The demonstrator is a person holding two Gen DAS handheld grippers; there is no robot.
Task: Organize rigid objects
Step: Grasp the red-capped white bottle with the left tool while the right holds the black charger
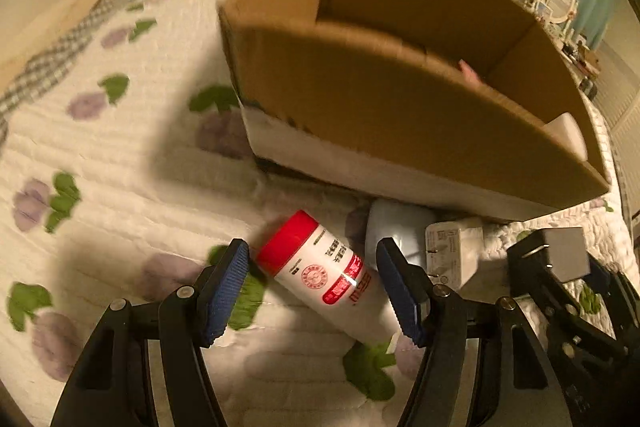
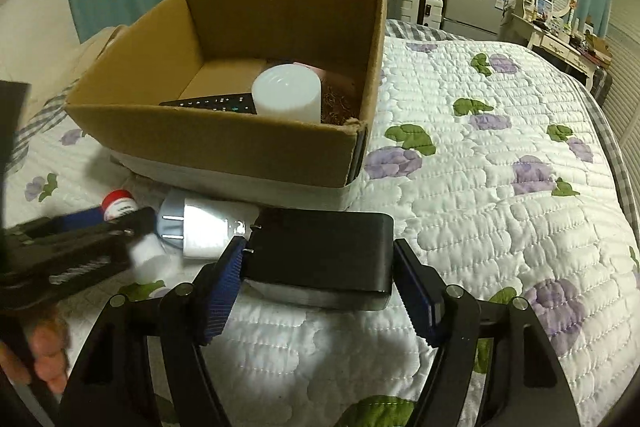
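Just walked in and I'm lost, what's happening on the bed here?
A person is sorting items into the open cardboard box using two handheld grippers. The right gripper has its fingers closed around a black rectangular power brick. The left gripper straddles a white bottle with a red cap lying on the quilt, not yet gripped.

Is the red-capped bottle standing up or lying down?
Lying down. The red-capped bottle rests on its side on the quilt, cap toward the cardboard box, between the left gripper pads.

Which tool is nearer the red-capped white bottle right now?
Left. The left tool straddles the red-capped white bottle lying on the quilt. The right tool sits farther off, around the black power adapter beyond the white charger.
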